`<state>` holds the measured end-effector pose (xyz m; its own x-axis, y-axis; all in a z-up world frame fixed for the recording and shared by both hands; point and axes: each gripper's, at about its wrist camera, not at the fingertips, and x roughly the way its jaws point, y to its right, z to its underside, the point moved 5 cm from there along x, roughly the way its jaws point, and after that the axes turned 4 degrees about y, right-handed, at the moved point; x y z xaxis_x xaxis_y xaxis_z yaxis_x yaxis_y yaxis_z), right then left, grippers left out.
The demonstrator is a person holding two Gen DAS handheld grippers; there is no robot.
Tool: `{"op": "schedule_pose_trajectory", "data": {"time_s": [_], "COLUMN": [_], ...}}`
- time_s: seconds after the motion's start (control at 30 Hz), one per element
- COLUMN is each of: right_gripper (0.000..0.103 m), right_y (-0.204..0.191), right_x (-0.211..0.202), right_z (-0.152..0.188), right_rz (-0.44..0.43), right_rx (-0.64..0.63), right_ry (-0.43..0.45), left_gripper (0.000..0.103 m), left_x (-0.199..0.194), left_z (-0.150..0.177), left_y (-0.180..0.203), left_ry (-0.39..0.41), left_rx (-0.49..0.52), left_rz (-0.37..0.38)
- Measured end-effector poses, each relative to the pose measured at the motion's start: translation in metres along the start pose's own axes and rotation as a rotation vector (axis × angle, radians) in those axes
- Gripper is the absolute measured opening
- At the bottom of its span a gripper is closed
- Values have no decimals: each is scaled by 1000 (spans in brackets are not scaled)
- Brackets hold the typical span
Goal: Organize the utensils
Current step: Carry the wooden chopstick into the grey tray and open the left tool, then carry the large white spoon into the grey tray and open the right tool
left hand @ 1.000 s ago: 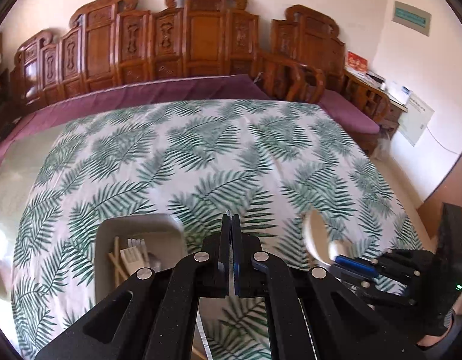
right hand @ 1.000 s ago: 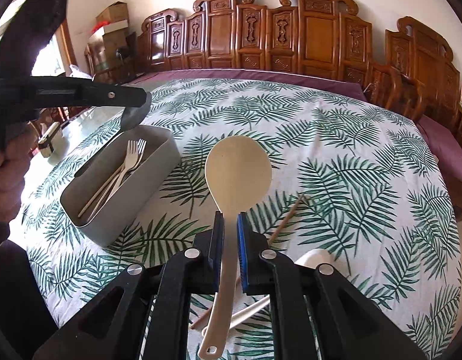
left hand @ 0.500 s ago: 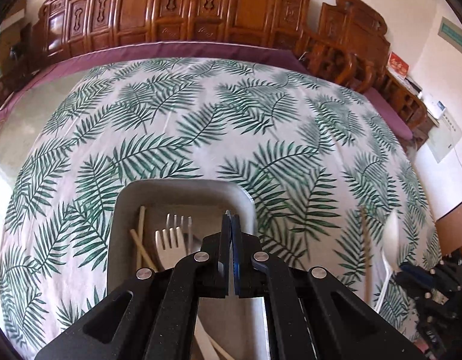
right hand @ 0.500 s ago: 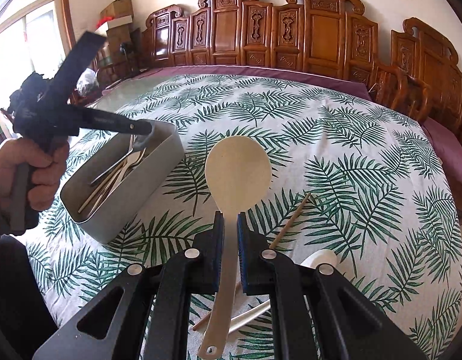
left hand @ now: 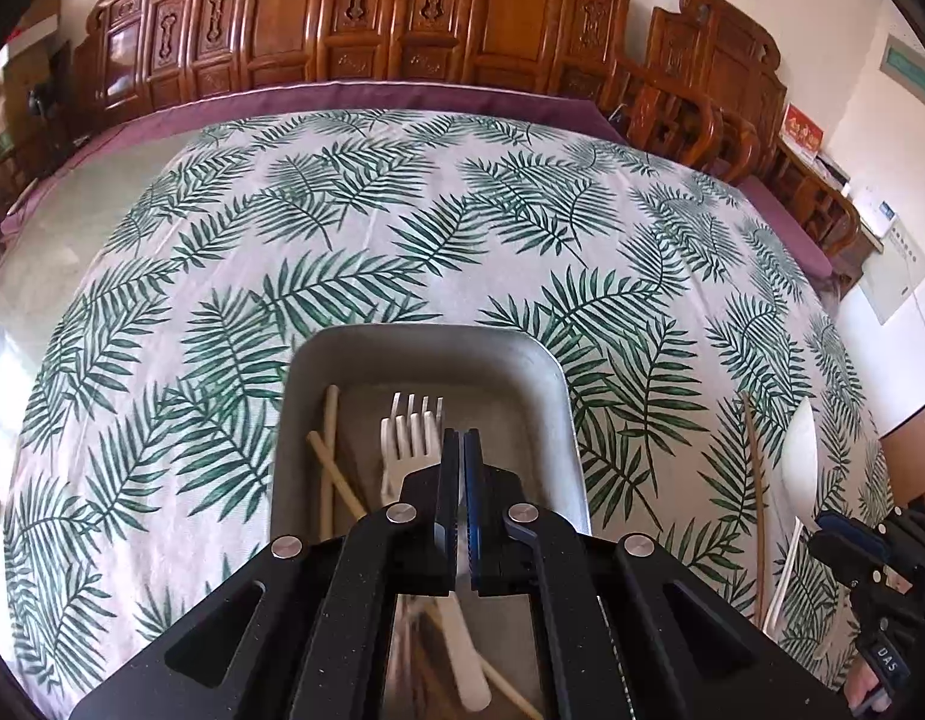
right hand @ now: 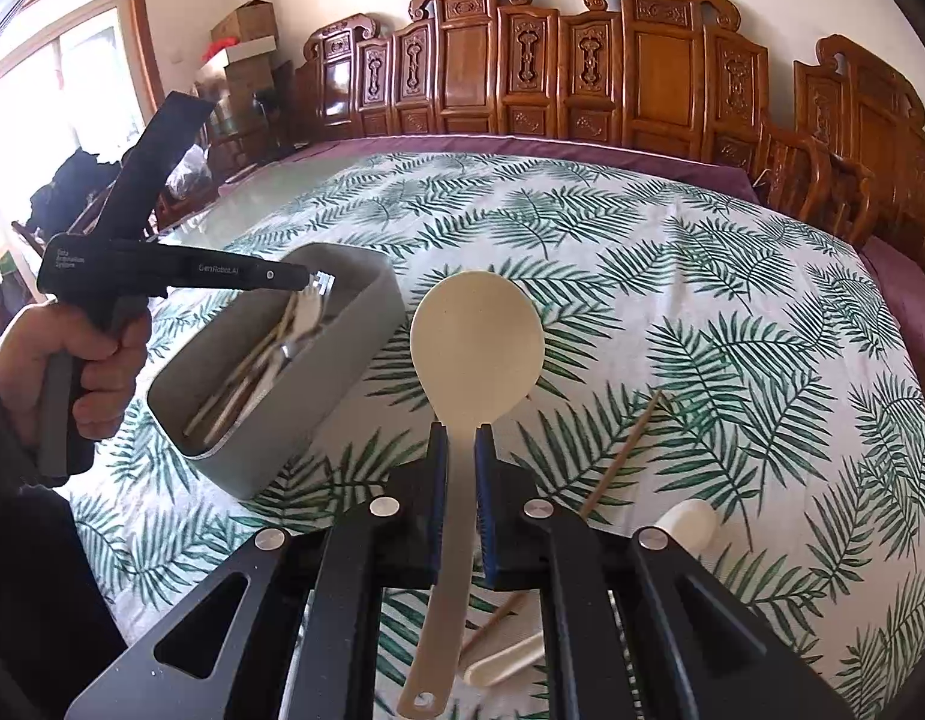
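A grey tray (left hand: 426, 339) on the leaf-print cloth holds white forks (left hand: 411, 438) and wooden chopsticks (left hand: 327, 456). My left gripper (left hand: 461, 438) hangs just above the tray's inside, jaws shut with nothing between them; a fork handle lies beneath it. In the right wrist view the left gripper (right hand: 312, 283) reaches over the tray (right hand: 366, 324) from the left, held by a hand (right hand: 72, 366). My right gripper (right hand: 461, 438) is shut on the handle of a cream serving spoon (right hand: 477, 348), lifted to the right of the tray. The spoon (left hand: 801, 462) also shows at the left view's right edge.
A loose chopstick (right hand: 621, 456), a white spoon (right hand: 684, 525) and another white utensil (right hand: 504, 663) lie on the cloth near the right gripper. Carved wooden chairs (right hand: 642, 72) line the table's far side. A window (right hand: 54, 60) is at the left.
The left gripper swung left from the spoon side to over the tray and sank toward it, staying shut. The right gripper kept still with the spoon.
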<state>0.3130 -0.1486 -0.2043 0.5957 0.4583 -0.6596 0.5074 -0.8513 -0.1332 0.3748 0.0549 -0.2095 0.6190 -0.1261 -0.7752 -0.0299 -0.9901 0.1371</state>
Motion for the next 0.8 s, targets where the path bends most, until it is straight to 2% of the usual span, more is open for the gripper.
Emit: {"op": "schedule_pose_trajectory", "data": {"time_s": [0.17, 0.4, 0.63, 0.8], "right_gripper": [11, 11, 11, 11], "right_y": [-12, -34, -67, -90], "right_x": [0, 9, 23, 41], "right_z": [-8, -24, -45, -59], "right_rz": [-24, -45, -94, -128], "right_rx": [12, 2, -10, -2], "right_ry": [16, 24, 32, 29], "left_gripper": [3, 12, 18, 27], "left_x": [-19, -46, -55, -63], "left_z": [5, 16, 20, 18], "left_y": [-10, -22, -44, -58], "left_ry": [31, 86, 119, 147], "left_rx": [0, 39, 15, 12], "left_rz": [2, -21, -46, -70]}}
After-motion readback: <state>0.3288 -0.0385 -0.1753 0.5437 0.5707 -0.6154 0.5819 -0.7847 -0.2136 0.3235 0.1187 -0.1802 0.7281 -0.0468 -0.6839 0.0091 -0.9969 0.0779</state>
